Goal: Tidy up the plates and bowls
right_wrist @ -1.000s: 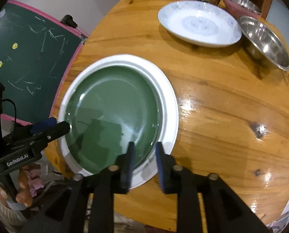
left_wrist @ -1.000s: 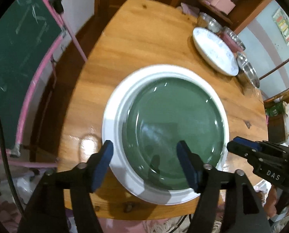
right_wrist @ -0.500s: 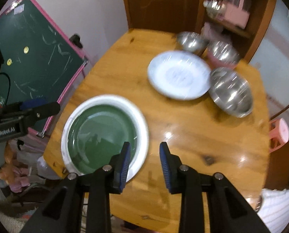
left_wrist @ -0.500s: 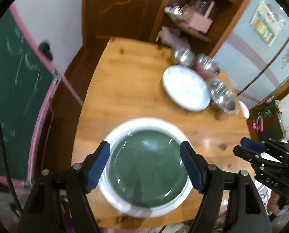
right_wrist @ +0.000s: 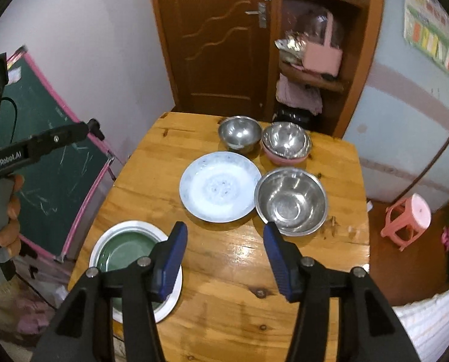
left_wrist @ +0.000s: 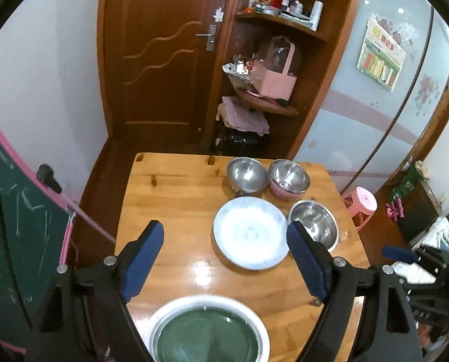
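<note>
Both grippers hang empty above the wooden surface (right_wrist: 233,259), fingers spread wide.

The left gripper (left_wrist: 229,259) and right gripper (right_wrist: 226,256) each hold nothing, blue pads well apart. At the near left corner sits the dark green round plate (right_wrist: 124,252) nested on a larger white round plate (right_wrist: 106,238); the right gripper's left finger covers part of both, and the left wrist view cuts them off at its bottom edge. Farther back lies a pale blue-white patterned plate (right_wrist: 219,187), with a large steel bowl (right_wrist: 290,200) just beside it on the right. Behind stand a small steel bowl (right_wrist: 239,134) and a steel bowl stacked in a pink bowl (right_wrist: 286,157), whose lower part is hidden.
</note>
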